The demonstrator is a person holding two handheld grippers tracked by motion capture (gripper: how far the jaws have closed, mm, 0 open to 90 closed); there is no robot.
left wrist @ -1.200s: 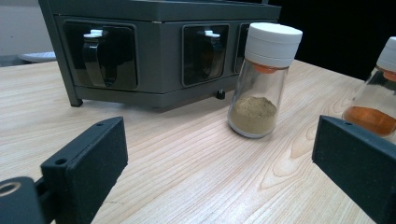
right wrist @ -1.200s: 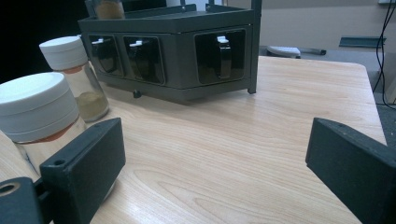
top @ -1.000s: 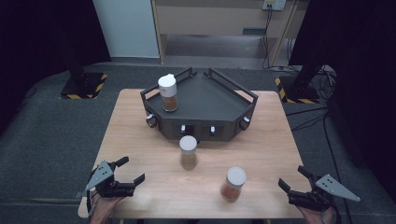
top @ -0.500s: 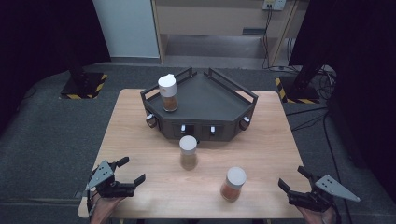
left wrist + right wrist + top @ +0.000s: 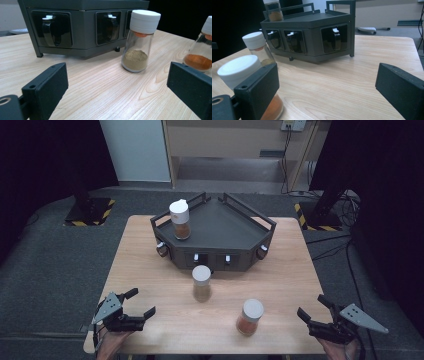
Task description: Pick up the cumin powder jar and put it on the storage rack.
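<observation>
You have three spice jars in front of you, all clear glass with white caps, and one dark grey rack (image 5: 227, 227) in the upper middle of the high view. One jar (image 5: 179, 220) stands on the rack's top at its left end. The jar of tan powder (image 5: 201, 283) stands on the wooden table (image 5: 145, 265) just below the rack's front, at frame centre. The jar of orange powder (image 5: 249, 317) stands lower right of it, apart from it. Your left gripper (image 5: 139, 303) sits at the lower left, jaws spread wide and holding nothing. Your right gripper (image 5: 313, 308) sits at the lower right, likewise spread and holding nothing, with the orange jar nearest to it.
</observation>
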